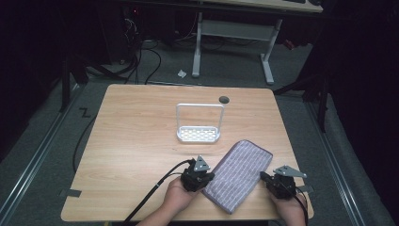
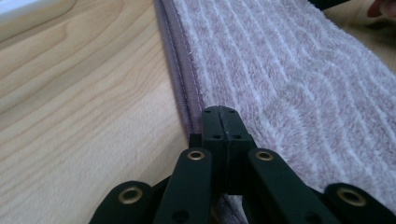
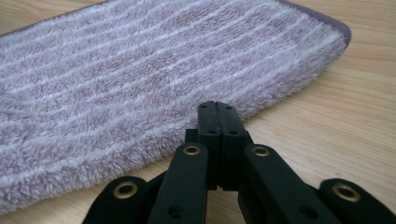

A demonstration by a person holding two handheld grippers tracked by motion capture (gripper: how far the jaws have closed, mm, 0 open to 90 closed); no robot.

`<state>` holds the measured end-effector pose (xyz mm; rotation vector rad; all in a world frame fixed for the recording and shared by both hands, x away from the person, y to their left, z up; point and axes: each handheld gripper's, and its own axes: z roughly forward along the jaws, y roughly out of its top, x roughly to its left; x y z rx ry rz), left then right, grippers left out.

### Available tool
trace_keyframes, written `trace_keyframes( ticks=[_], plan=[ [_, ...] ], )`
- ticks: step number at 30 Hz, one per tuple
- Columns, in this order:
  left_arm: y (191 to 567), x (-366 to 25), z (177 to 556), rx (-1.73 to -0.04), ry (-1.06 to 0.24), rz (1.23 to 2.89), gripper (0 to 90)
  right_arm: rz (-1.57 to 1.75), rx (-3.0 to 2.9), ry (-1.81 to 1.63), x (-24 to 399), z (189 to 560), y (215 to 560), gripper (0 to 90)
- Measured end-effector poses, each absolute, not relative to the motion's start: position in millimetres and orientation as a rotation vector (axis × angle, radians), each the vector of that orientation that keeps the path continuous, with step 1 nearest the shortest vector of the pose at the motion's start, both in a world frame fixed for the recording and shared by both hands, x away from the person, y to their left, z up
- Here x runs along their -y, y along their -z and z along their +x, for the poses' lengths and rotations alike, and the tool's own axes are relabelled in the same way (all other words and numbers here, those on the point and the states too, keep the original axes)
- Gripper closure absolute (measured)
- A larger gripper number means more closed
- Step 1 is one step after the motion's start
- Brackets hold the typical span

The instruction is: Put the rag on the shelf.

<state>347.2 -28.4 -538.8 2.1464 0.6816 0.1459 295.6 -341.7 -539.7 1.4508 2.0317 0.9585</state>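
A folded purple towel (image 1: 238,173) with pale stripes lies flat on the wooden table (image 1: 141,141), near its front right. My left gripper (image 1: 207,180) is at the towel's left long edge, held in a hand. Its jaws are shut, and their tips (image 2: 219,110) rest over the stitched hem of the towel (image 2: 289,79). My right gripper (image 1: 264,178) sits at the towel's right long edge. Its jaws are also shut, with their tips (image 3: 218,105) at the fluffy border of the towel (image 3: 140,79). Nothing shows between either pair of jaws.
A white rack (image 1: 198,123) with a perforated base and a tall wire frame stands mid-table behind the towel; its base corner (image 2: 28,11) is in the left gripper view. A round cable hole (image 1: 224,100) lies near the far edge. A desk frame (image 1: 233,42) stands beyond.
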Motion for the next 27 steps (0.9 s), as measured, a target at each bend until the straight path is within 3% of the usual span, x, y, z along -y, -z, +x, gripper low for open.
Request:
trace_keyframes(
  ticks=[13,18,19,20,23,27],
  plan=[
    [540.7,-4.6,303.7,-0.687,-0.110,2.151,89.9,1.308,-2.125,-0.962,294.2,312.4,540.1,89.6],
    [539.1,-11.3,289.1,-0.690,-0.051,2.146,87.6,1.297,-2.129,-0.976,295.9,308.2,539.9,87.0],
    [537.3,-11.8,290.1,-0.690,-0.034,2.141,78.2,1.306,-2.094,-1.006,301.5,305.5,536.5,86.3],
    [530.6,-12.3,299.9,-0.708,-0.052,2.096,75.9,1.315,-2.067,-1.028,304.2,304.4,534.2,85.7],
    [523.7,-5.9,318.7,-0.733,-0.079,2.051,75.0,1.310,-2.040,-1.053,307.4,303.0,531.5,84.6],
    [522.5,26.7,357.1,-0.700,-0.226,2.090,73.9,1.292,-2.050,-1.031,307.0,300.7,533.5,83.8]
  ],
)
